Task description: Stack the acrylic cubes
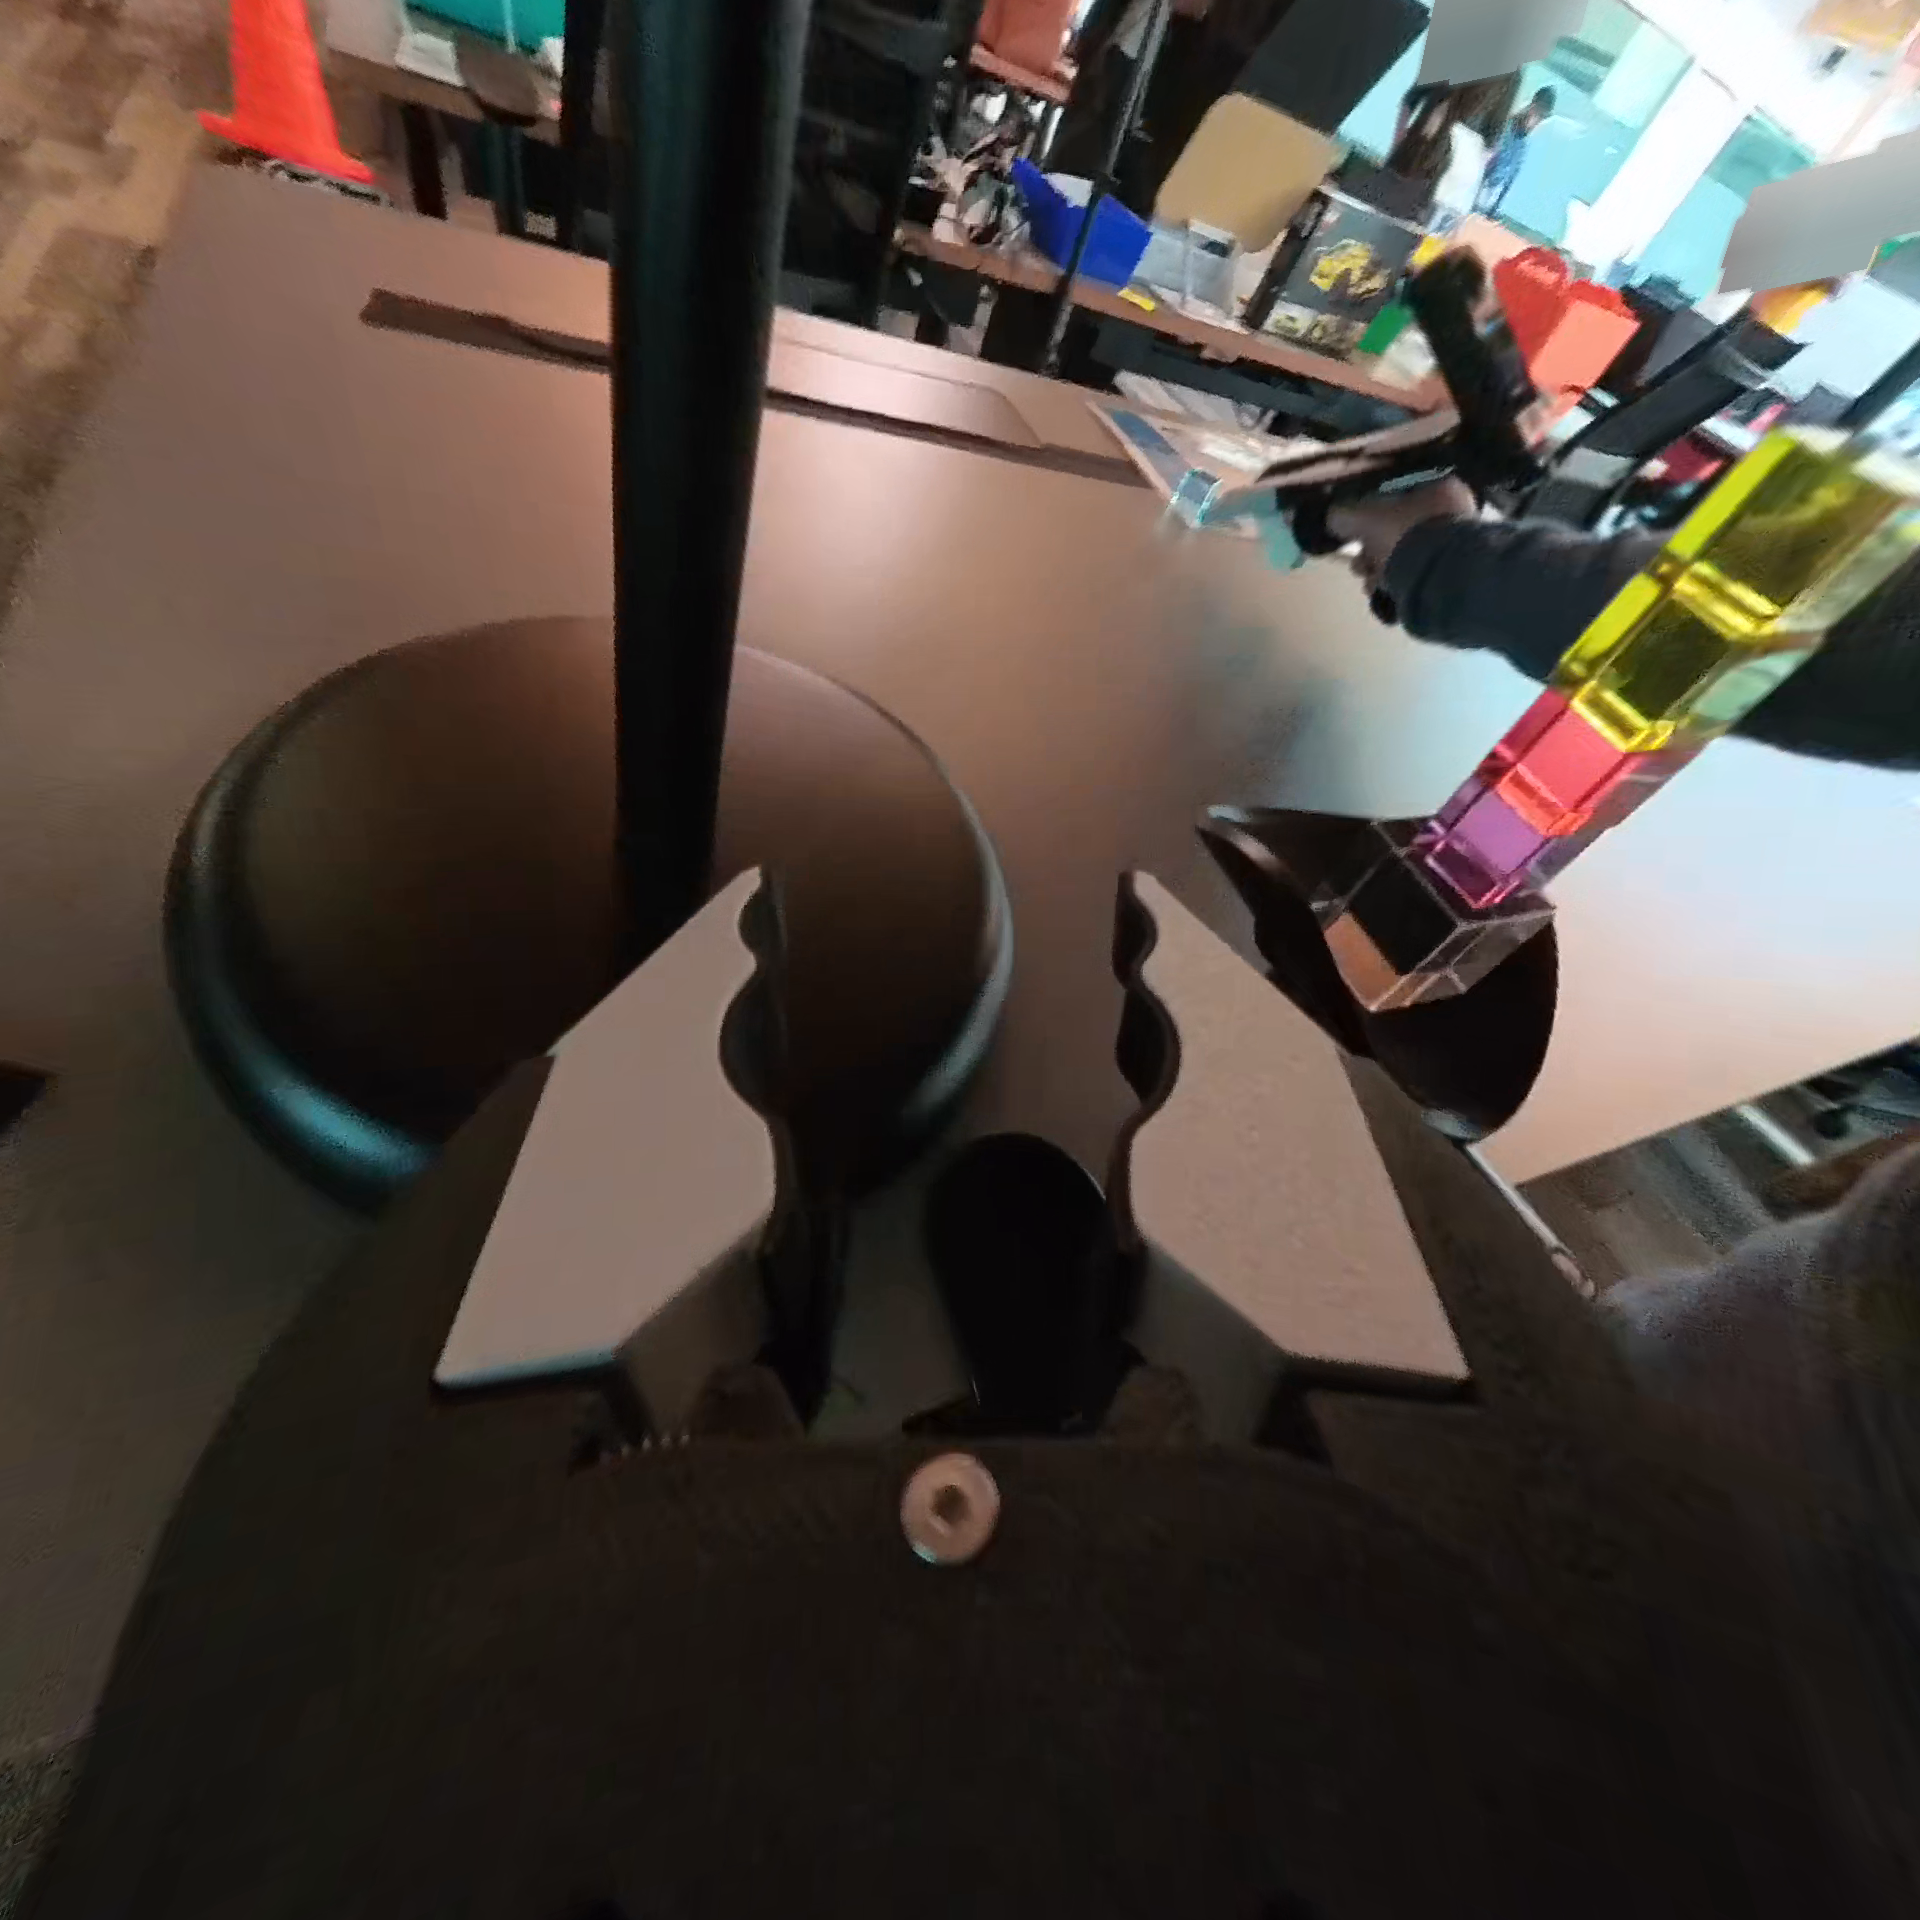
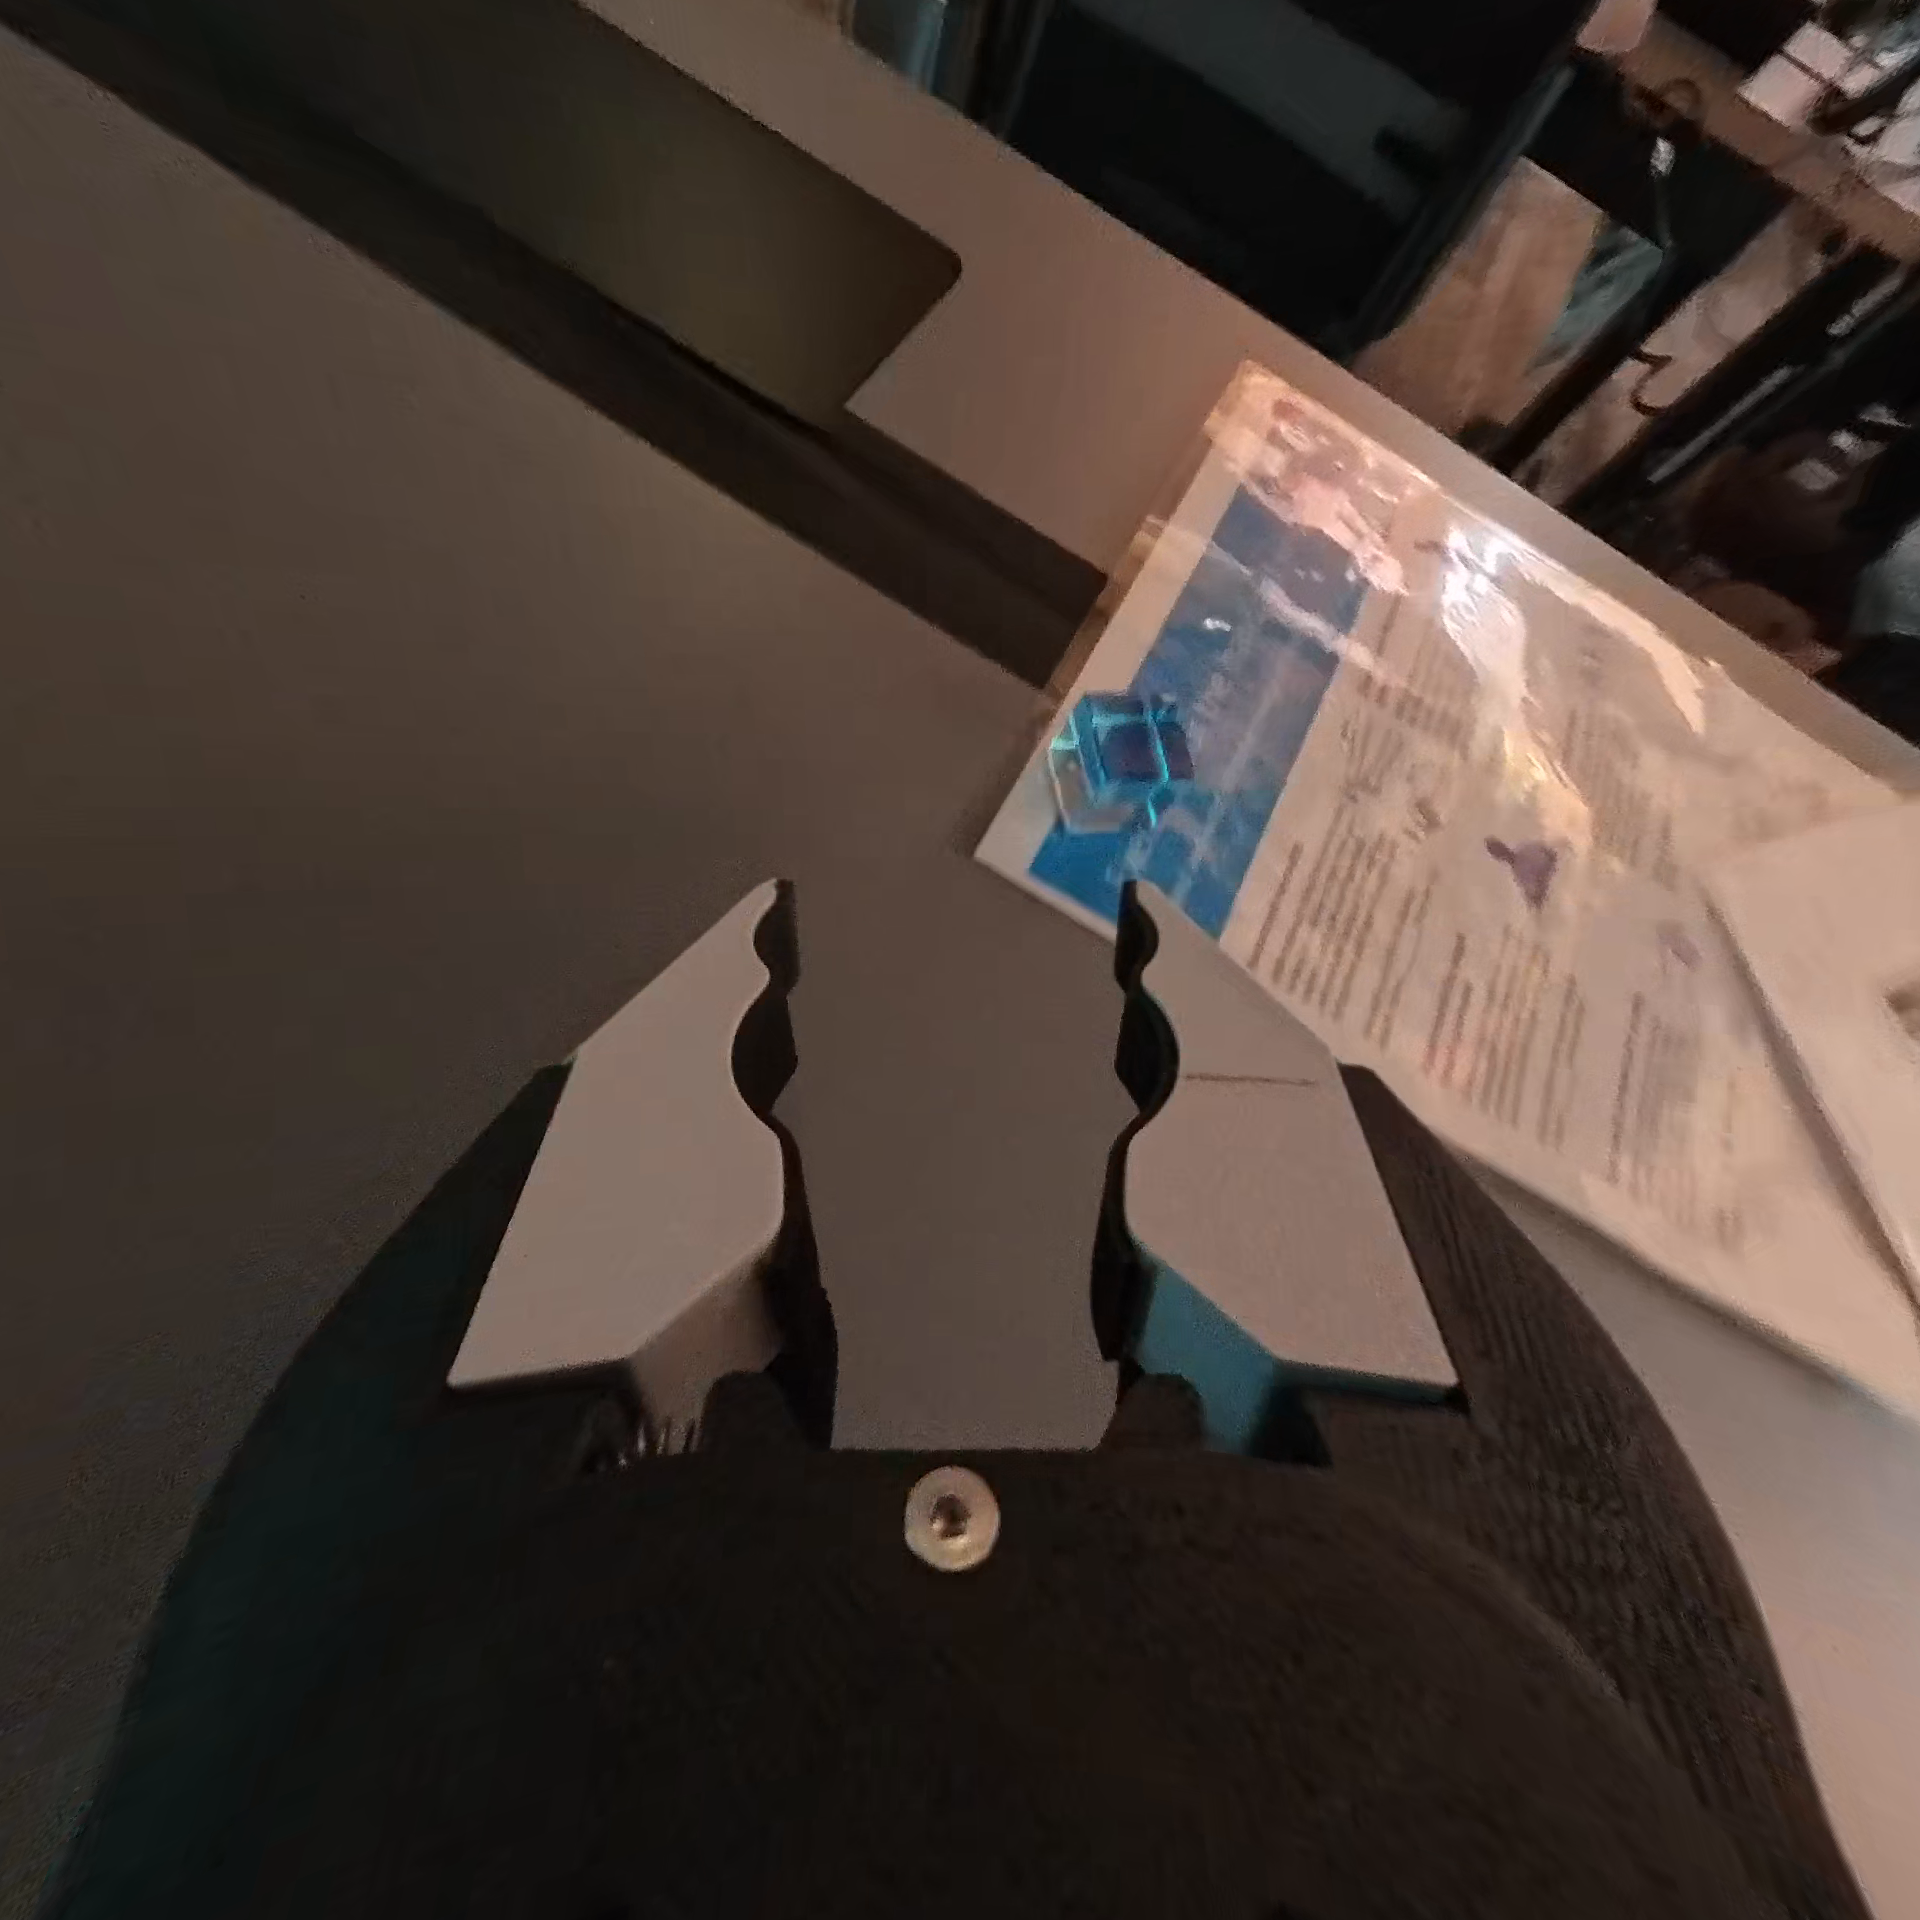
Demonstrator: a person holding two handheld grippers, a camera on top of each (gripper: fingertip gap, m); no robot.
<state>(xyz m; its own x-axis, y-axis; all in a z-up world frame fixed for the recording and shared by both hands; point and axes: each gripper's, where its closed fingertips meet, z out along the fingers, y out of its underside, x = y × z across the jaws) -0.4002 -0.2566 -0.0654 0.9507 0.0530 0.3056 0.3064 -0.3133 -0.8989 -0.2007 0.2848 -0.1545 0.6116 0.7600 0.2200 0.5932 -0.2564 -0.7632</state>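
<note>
My left gripper (image 1: 948,883) is open with nothing between its fingers. It hangs over the round black base (image 1: 416,883) of a stand with a black pole (image 1: 686,416). To its right, a tower of see-through coloured cubes (image 1: 1662,665) stands on a black disc (image 1: 1455,1060): a clear cube at the bottom, then purple, red and yellow. My right gripper (image 2: 956,888) is open and empty above the bare table. A small cyan see-through cube (image 2: 1117,764) lies just ahead of it, to the right, on a laminated sheet (image 2: 1507,831). The left wrist view shows the right gripper (image 1: 1278,520) farther off, in a dark-sleeved hand.
A dark recessed panel (image 2: 727,260) is set into the table top behind the sheet. The table's right edge (image 1: 1714,1091) runs close to the black disc. An orange cone (image 1: 281,94) stands on the floor at far left. Cluttered desks (image 1: 1299,281) stand beyond the table.
</note>
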